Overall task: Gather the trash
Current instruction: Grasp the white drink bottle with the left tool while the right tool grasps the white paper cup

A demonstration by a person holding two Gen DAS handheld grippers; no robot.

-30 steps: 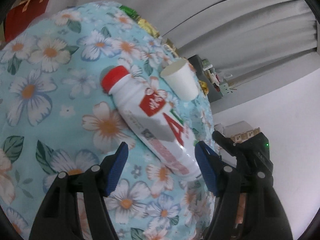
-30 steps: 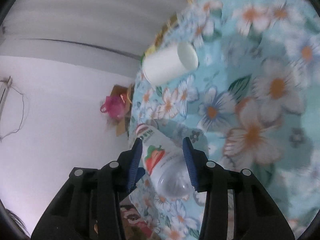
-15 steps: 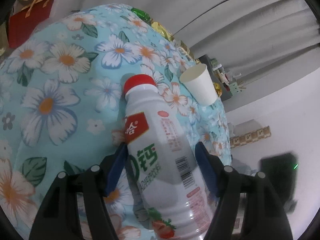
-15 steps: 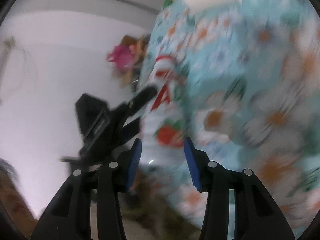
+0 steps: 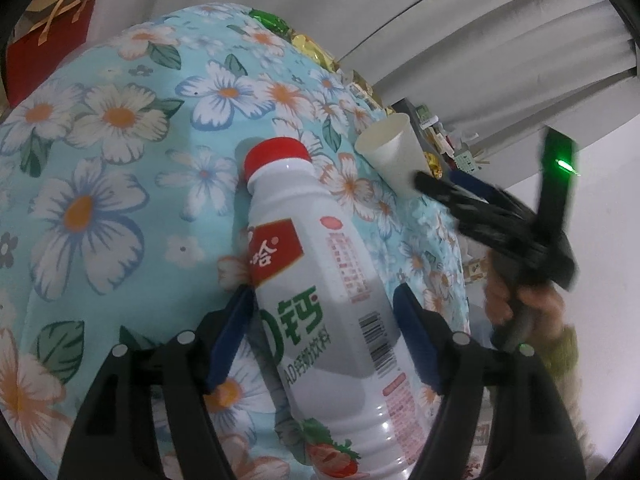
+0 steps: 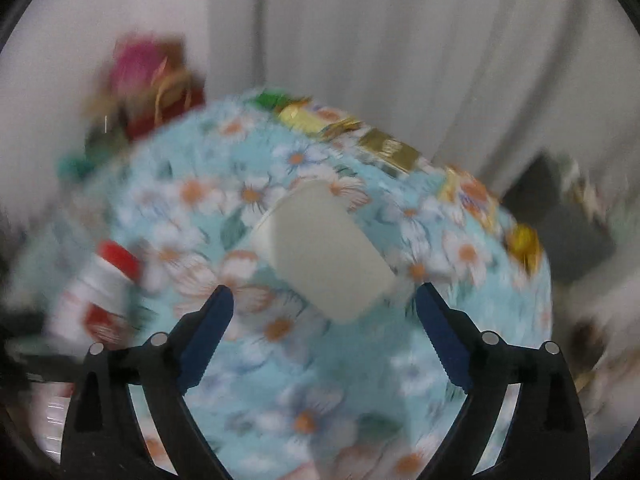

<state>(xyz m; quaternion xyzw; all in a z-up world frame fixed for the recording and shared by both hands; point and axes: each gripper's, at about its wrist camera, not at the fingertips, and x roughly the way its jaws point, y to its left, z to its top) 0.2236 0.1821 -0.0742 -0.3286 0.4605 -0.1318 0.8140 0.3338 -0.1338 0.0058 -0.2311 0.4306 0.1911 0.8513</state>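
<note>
While our left gripper [image 5: 324,336] brackets the capped bottle [image 5: 320,304] lying on the floral cloth [image 5: 100,184], contact unclear, our right gripper [image 6: 324,320] gapes before the tipped paper cup [image 6: 320,256]; a hasty squeeze could crush or roll it.

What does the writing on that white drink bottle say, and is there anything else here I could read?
On the white bottle:
"哈" on its red patch.
"钙" in big green print.
"AD钙奶饮料" in small green print; the middle characters are hard to make out.
Barcode digits and pink fine print: too small to read.
The paper cup is blank.
</note>
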